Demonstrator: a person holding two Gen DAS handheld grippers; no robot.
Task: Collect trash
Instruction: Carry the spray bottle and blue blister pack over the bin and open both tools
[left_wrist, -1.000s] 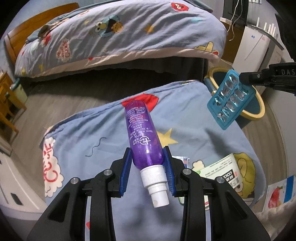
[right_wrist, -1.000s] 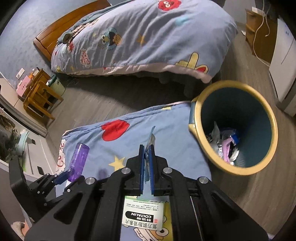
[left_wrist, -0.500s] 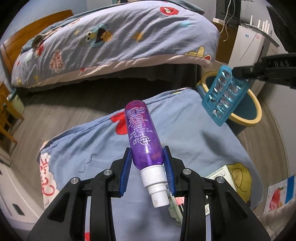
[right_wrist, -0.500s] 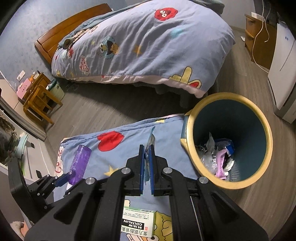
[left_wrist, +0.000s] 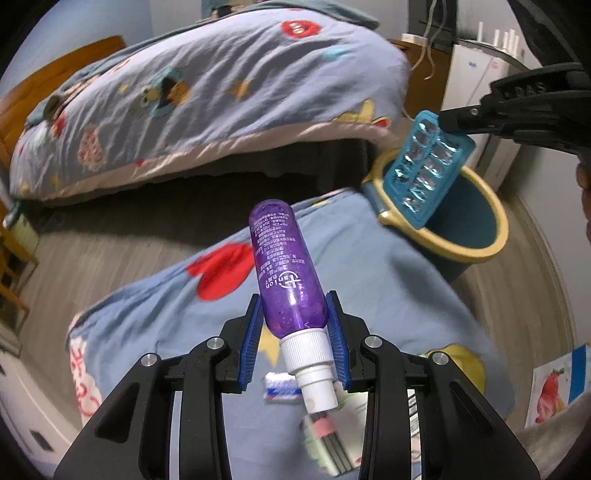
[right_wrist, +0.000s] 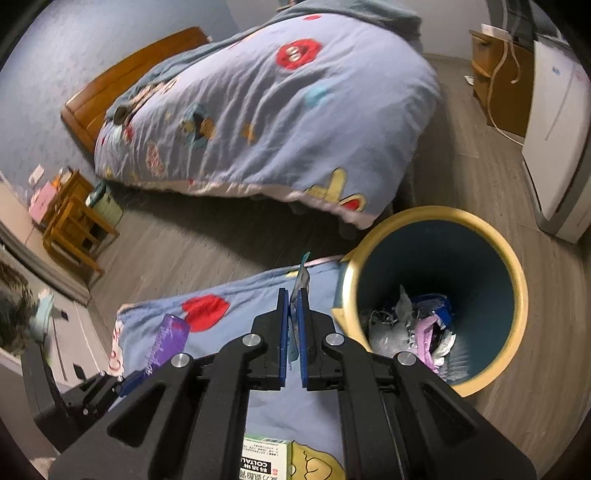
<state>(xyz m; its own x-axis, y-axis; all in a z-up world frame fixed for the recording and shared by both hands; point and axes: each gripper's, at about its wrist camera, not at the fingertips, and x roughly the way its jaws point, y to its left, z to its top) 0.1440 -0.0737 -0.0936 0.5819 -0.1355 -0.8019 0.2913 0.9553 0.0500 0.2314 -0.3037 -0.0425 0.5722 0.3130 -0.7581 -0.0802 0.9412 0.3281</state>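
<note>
Blister pack (left_wrist: 424, 168) in right tongs (right_wrist: 291, 310) carried nearer the bin (right_wrist: 517, 280), purple bottle (left_wrist: 286, 273) following, both lifted.

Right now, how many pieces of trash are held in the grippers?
2. A purple spray bottle is clamped in the left gripper, above the blue cloth. A teal blister pack is pinched in the right gripper, beside the bin.

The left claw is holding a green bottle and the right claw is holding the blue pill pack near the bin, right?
Almost. The bottle in the left claw is purple, not green, with a white cap; the left wrist view shows it clearly. The rest holds: the right claw is pinching the blue pill pack near the bin.
</note>
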